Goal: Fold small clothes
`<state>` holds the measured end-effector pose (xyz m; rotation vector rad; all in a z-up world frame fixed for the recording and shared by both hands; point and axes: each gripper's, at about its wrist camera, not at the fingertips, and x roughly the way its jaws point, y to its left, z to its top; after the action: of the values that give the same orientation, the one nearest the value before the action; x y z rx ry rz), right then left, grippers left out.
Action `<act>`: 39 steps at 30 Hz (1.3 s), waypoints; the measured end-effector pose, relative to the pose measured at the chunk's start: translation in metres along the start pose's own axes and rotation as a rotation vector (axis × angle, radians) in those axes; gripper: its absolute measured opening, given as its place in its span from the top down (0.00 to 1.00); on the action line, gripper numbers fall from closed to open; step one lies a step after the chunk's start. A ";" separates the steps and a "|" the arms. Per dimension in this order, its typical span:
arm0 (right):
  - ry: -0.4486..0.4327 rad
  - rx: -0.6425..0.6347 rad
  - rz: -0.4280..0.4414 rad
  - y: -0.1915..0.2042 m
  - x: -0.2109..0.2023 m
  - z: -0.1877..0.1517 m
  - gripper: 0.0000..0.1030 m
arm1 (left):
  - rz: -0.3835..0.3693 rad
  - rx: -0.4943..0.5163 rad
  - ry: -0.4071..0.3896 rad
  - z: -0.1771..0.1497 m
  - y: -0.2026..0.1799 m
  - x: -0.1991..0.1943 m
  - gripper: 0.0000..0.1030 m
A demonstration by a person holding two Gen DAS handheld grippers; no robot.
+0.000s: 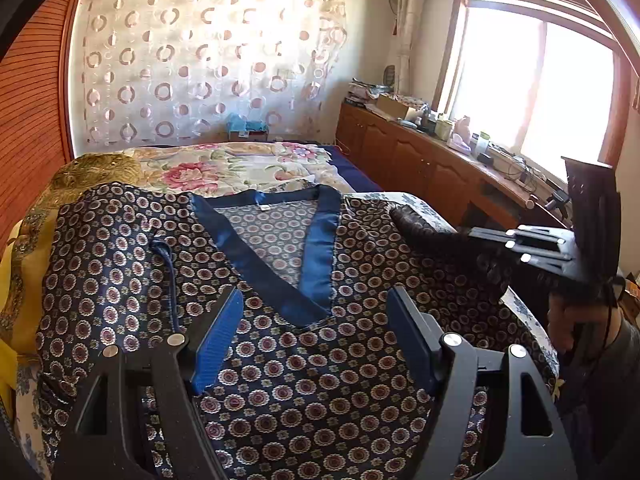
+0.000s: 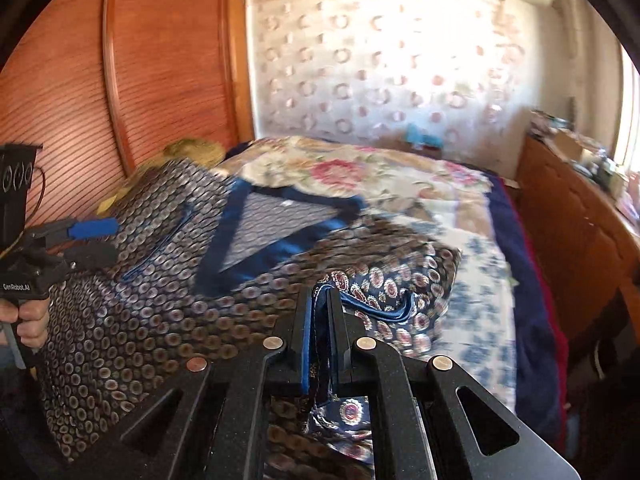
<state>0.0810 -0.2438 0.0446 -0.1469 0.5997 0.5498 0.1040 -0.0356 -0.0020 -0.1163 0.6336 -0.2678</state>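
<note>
A navy top (image 1: 280, 380) printed with small round medallions lies face up on the bed, its blue V-neck band (image 1: 276, 280) towards the far side. My left gripper (image 1: 316, 320) hovers open just over the chest below the V, with nothing between its blue pads. In the right wrist view my right gripper (image 2: 320, 300) is shut on the blue-edged sleeve (image 2: 400, 280) and holds it lifted off the bed. That right gripper (image 1: 484, 240) also shows at the right of the left wrist view, and the left gripper (image 2: 108, 240) shows at the far left, held by a hand (image 2: 28, 316).
A floral quilt (image 1: 224, 168) covers the bed beyond the top. A yellow-gold cloth (image 1: 24, 264) lies at the left edge. A slatted wooden wardrobe (image 2: 80, 80) stands on the left. A low wooden cabinet (image 1: 420, 152) with clutter runs under the window on the right.
</note>
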 end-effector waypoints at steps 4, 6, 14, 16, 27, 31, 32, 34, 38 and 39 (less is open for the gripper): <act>0.020 -0.003 0.006 -0.005 0.006 -0.004 0.66 | 0.007 -0.009 -0.005 -0.002 0.002 0.000 0.27; 0.002 0.030 0.006 -0.019 0.001 -0.006 0.60 | 0.006 -0.005 -0.004 -0.003 0.002 0.000 0.27; 0.021 0.101 -0.075 -0.058 -0.009 -0.013 0.59 | 0.007 0.008 -0.020 -0.007 -0.002 0.002 0.27; 0.044 0.100 -0.083 -0.056 -0.001 -0.014 0.59 | 0.010 0.018 -0.021 -0.008 -0.003 0.004 0.27; 0.194 0.184 -0.072 -0.057 0.071 0.010 0.59 | 0.019 0.068 0.027 -0.017 -0.011 0.018 0.27; 0.240 0.218 -0.074 -0.064 0.099 0.015 0.59 | 0.023 0.063 0.034 -0.018 -0.007 0.018 0.27; 0.242 0.221 -0.070 -0.063 0.107 0.017 0.62 | 0.025 0.062 0.034 -0.019 -0.006 0.018 0.27; 0.241 0.207 -0.058 -0.060 0.113 0.023 0.84 | 0.031 0.058 0.035 -0.020 -0.003 0.017 0.27; 0.196 0.171 0.002 -0.047 0.116 0.039 0.94 | 0.052 0.041 0.027 -0.019 0.010 0.012 0.27; 0.184 0.165 0.030 -0.042 0.117 0.044 0.94 | 0.058 0.034 0.026 -0.019 0.014 0.011 0.27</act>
<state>0.2053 -0.2151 0.0127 -0.0321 0.8242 0.5168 0.1043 -0.0262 -0.0261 -0.0623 0.6565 -0.2243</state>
